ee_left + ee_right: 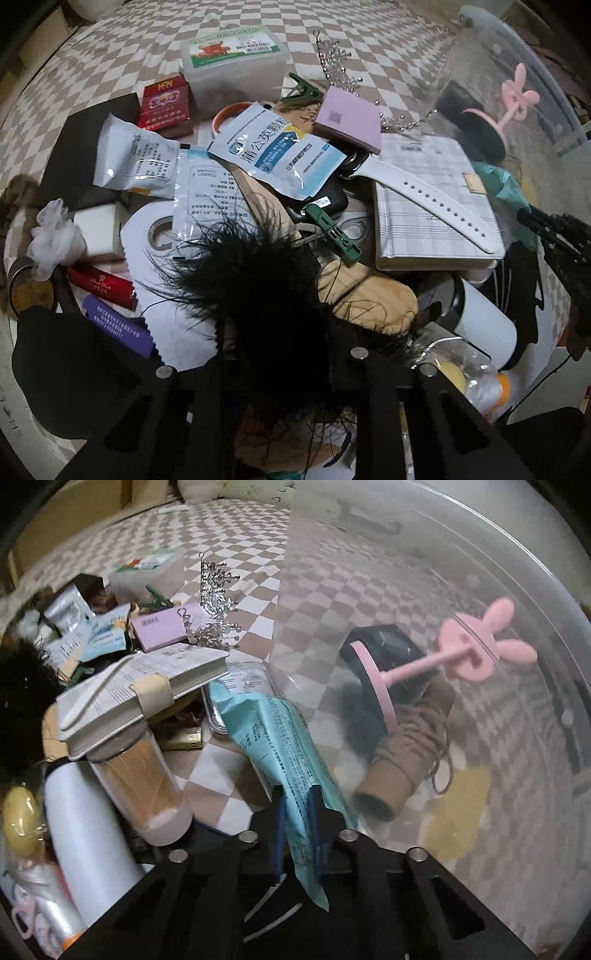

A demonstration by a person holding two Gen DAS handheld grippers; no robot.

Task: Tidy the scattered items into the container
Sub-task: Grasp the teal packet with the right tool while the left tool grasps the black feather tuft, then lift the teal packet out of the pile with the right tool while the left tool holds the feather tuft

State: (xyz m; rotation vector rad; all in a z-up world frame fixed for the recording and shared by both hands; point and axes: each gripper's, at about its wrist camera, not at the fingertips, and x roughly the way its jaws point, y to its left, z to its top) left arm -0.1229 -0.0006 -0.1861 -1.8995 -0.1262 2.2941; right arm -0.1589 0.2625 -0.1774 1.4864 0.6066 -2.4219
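My left gripper [273, 354] is shut on a black feathery item [255, 288] and holds it over the pile of scattered things. My right gripper [297, 812] is shut on a teal packet [275, 734], held just left of the clear plastic container's wall [424, 572]. Inside the container lie a pink bunny stand [417, 664], a black box [384, 642] and a twine spool [410, 746]. The container also shows at the right of the left wrist view [532, 59].
The pile on the checkered cloth [110, 48] holds a plaid notebook [424, 206], a white watch strap [432, 199], a blue-white sachet [277, 147], a pink box [349, 118], a red cigarette pack [166, 107], a lidded clear box [232, 62], a white bottle [85, 834] and a toothpick jar [140, 786].
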